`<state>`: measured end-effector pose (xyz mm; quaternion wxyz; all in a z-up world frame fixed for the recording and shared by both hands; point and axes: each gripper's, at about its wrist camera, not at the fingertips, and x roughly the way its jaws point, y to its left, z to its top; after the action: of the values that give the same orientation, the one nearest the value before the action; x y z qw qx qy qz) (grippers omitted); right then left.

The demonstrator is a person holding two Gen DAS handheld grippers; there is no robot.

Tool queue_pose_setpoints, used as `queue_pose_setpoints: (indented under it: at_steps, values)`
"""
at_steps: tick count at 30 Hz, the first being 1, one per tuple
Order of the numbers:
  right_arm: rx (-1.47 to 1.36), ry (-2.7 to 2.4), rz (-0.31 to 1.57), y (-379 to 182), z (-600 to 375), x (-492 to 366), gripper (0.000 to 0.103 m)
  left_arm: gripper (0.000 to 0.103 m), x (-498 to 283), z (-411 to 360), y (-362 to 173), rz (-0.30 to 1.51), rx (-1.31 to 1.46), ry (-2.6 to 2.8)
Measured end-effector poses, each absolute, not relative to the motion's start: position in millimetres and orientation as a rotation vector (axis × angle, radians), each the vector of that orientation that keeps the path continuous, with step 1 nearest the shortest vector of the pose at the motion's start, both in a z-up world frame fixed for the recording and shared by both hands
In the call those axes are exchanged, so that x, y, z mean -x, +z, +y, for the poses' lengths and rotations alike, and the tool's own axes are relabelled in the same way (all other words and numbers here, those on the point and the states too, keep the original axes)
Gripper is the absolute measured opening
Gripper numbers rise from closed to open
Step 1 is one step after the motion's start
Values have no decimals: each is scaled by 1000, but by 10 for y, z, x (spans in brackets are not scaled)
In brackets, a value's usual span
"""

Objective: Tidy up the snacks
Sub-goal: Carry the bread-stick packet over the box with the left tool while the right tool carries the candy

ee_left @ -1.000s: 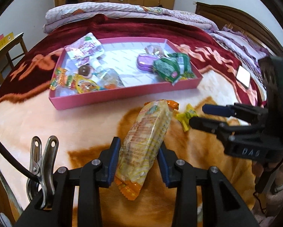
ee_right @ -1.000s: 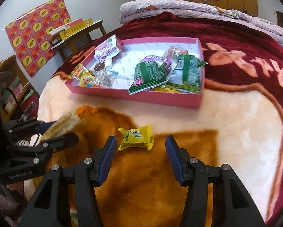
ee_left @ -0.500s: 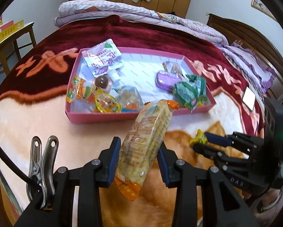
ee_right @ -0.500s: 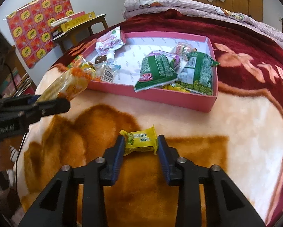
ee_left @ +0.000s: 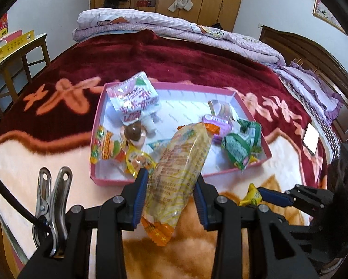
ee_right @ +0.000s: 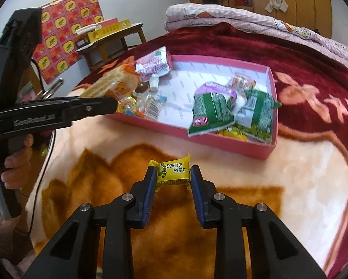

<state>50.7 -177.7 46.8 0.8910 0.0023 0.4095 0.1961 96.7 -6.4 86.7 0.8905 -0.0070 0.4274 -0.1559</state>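
A long yellow cracker packet (ee_left: 178, 169), pinched in the left gripper (ee_left: 171, 197), hangs over the near edge of the pink tray (ee_left: 255, 162), already well stocked. The right gripper (ee_right: 172, 186) is closing on a yellow lemon candy (ee_right: 172, 173) on the blanket (ee_right: 302, 186); its Chinese print is probably too small to read. Both need dropping in.

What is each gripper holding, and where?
Left gripper clamps the long yellow snack pack near its lower end. Right gripper, jaws closing, pinches the small yellow candy by its sides.
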Motion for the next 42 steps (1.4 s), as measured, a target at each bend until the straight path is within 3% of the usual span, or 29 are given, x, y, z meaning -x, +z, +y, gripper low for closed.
queue_pose_setpoints:
  at_steps: [22, 42]
  values:
    - [-3, 328, 752, 914, -1963, -1060, 31, 39, -1559, -338, 877, 871, -24, -293]
    - [-44, 207, 799, 719, -2330, -1655, 31, 40, -2026, -615, 655, 910, -24, -304]
